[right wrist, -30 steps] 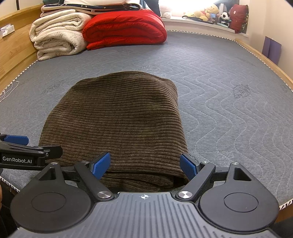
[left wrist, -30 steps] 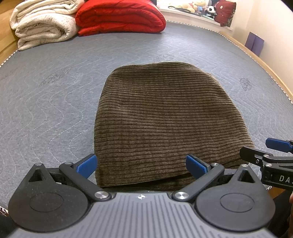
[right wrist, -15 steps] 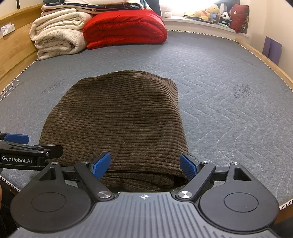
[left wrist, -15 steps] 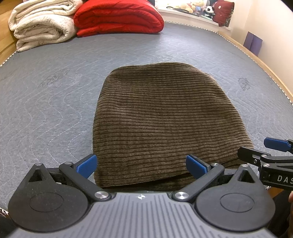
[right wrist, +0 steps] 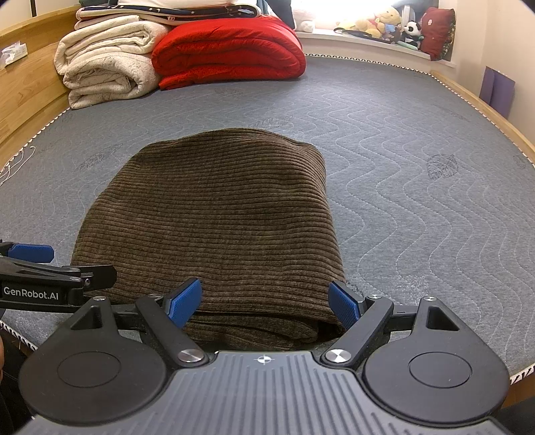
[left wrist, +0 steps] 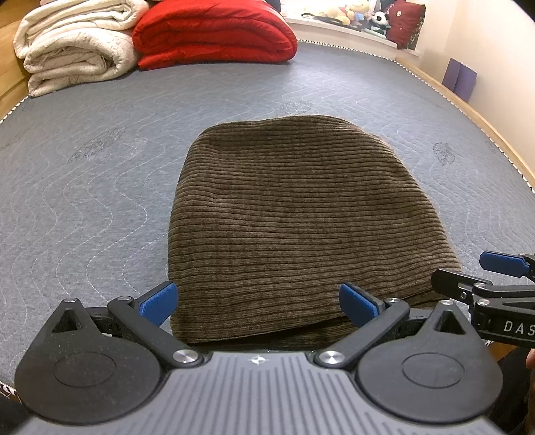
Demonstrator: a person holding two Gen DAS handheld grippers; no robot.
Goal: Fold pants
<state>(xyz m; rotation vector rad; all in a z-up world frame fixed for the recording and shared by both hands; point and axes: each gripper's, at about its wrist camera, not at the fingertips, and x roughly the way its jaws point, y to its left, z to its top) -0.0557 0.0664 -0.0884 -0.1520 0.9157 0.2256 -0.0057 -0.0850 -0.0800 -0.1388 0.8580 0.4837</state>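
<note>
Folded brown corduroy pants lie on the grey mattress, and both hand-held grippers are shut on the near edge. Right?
Not quite. The folded brown corduroy pants do lie on the grey quilted mattress, but both wrist views show the left hand-held gripper and right hand-held gripper open, gripping nothing.

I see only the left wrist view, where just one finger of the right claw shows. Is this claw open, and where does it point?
Observer: The right claw is open, facing the pants' near right corner and gripping nothing.
Operator: Is anything loose near the mattress?
Observer: Yes, white threads lie at the mattress's left edge.
Operator: Is only the cream blanket stacked there?
Observer: No, more folded bedding with dark trim lies on the blanket.
</note>
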